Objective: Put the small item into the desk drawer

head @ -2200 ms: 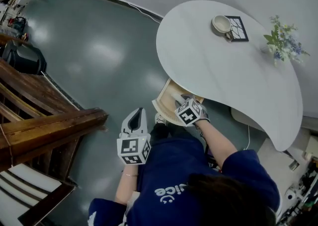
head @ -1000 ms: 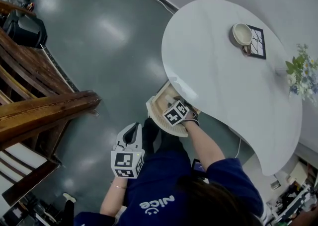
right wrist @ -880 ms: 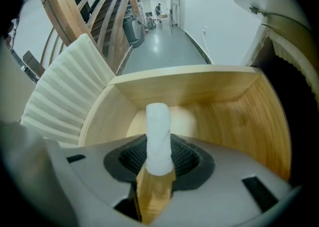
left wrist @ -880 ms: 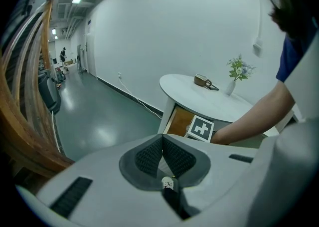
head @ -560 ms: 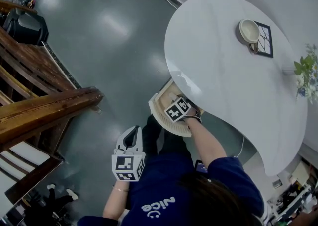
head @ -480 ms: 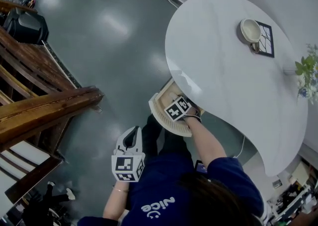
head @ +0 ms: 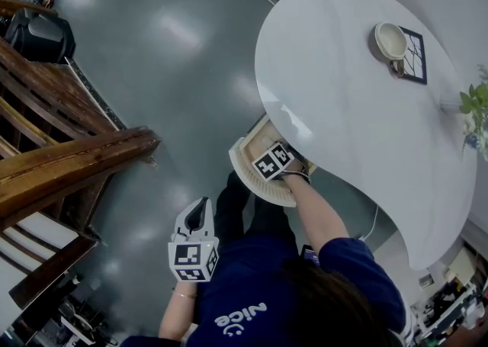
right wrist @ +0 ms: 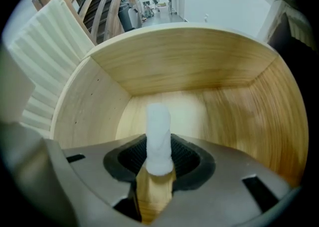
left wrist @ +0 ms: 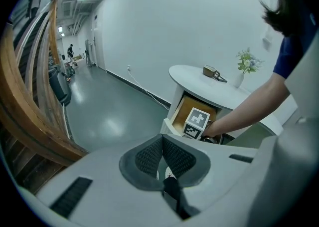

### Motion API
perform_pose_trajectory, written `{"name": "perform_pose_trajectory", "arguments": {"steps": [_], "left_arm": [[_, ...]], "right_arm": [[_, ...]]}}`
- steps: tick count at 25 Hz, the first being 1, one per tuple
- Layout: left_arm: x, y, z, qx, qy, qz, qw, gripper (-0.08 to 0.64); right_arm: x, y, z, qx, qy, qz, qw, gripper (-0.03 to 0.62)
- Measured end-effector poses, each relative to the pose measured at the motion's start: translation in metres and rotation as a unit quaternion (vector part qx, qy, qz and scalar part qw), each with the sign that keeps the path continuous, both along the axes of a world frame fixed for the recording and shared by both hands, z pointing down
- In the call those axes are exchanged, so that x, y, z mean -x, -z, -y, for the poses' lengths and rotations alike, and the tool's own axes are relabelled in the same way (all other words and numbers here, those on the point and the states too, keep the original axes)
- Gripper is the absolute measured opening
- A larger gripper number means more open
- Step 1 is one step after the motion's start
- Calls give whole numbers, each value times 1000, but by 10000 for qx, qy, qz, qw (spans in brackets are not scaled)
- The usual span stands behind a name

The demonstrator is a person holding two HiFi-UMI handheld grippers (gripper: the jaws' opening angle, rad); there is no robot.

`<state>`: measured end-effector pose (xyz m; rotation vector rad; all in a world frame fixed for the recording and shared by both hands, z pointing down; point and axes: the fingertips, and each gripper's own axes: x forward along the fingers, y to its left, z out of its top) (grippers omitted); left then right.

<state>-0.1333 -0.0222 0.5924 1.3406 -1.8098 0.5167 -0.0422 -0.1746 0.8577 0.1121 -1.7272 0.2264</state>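
Moved: right tool (head: pixel 272 162) sits lower inside the drawer than a second ago; left tool (head: pixel 193 240) has drifted a little toward 6 o'clock in the head view.
Right tool grip: clenched on the small white cylinder-shaped item (right wrist: pixel 158 138), with both dark pads pressing its lower part.
Item place: held in the right tool over the inside of the light wooden drawer (right wrist: pixel 199 76), which is pulled out from under the white round-edged counter (head: pixel 351 109). Whether its tip touches the drawer floor I cannot tell.
Item axis: the long axis runs along the tool's own line, out past the pads toward 12 o'clock in the right gripper view, aimed at the bare drawer floor.
Left tool state: pads pressed together on nothing, hanging beside the person's leg at about 7 o'clock from the drawer and well apart from it.
Nearer hand: the right one, already in the drawer.
Coming move, as I judge: letting go should be enough, though the upright cylinder may tip or roll toward a drawer wall once freed.
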Motion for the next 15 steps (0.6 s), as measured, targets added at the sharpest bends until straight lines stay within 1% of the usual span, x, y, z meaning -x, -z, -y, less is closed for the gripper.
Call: {"name": "perform_pose_trajectory", "arguments": {"steps": [2, 6, 9, 12, 15], "left_arm": [[-5, 0, 2, -14, -92, 3, 10000, 3], [-6, 0, 3, -42, -190, 71, 9998, 3], [-2, -2, 1, -34, -97, 46, 9999, 3], [3, 0, 4, -133, -69, 30, 9999, 3], [4, 3, 13, -267, -141, 22, 9995, 3]], "right_arm": [[-1, 1, -2, 47, -64, 27, 10000, 158], [-4, 3, -3, 119, -185, -37, 9998, 239], [-4, 11, -1, 134, -324, -6, 9994, 238], [0, 26, -3, 112, -219, 129, 9996, 238], [4, 44, -6, 53, -144, 271, 9995, 239]]}}
